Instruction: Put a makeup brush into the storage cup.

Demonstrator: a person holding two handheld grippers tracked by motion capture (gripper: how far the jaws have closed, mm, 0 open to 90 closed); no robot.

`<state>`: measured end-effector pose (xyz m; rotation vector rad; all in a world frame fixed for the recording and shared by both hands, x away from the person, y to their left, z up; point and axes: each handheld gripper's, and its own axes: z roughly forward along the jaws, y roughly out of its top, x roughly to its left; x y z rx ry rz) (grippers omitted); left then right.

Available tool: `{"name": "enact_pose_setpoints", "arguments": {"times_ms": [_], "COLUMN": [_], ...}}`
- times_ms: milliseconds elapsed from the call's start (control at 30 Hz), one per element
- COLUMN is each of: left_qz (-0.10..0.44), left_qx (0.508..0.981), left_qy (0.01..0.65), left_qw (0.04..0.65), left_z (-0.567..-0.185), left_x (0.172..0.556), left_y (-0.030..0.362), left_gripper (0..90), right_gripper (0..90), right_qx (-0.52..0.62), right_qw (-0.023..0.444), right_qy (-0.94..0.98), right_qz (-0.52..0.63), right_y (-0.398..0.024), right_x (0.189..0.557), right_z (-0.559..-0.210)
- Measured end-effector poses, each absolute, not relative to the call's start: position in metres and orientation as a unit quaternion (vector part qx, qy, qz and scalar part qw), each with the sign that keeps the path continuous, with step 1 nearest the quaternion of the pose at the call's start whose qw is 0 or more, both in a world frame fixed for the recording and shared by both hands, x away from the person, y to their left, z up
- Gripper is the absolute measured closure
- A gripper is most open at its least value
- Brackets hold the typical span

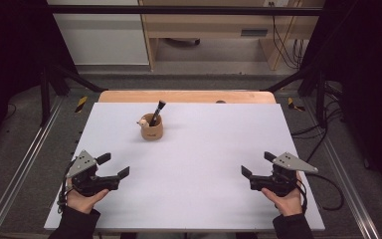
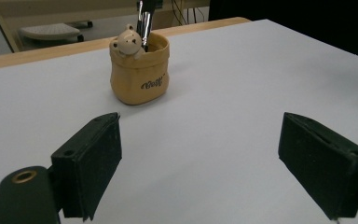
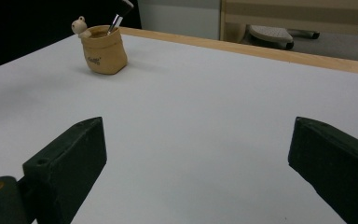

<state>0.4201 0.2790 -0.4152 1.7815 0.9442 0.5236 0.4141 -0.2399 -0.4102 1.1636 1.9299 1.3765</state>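
Tan pot (image 1: 151,130) (brush (image 1: 157,112) standing in it) sits toward the tabletop (image 1: 204,149) far edge, left of centre. Left tool (image 1: 113,166) and right tool (image 1: 254,163) rest near the front corners, well apart from the pot, jaws wide, nothing between them.

The small tan bear-faced ceramic pot (image 1: 151,129) holding 1 black brush (image 1: 157,111) is the sole obstacle on the white tabletop (image 1: 204,164).

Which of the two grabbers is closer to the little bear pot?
The left gripper. The pot sits on the left half of the table, so the right gripper is farther away.
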Motion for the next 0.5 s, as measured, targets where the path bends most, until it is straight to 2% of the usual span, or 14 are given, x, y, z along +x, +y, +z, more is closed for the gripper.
{"name": "enact_pose_setpoints", "arguments": {"times_ms": [500], "left_qz": [0.217], "left_qx": [0.742], "left_qy": [0.402], "left_qw": [0.491], "left_z": [-0.4256], "left_x": [0.4197], "left_y": [0.2899], "left_gripper": [10.7], "right_gripper": [4.6], "right_qx": [0.431], "right_qw": [0.246], "right_qy": [0.709], "right_qz": [0.501], "right_y": [-0.2475], "right_x": [0.4125], "right_z": [-0.4160]}}
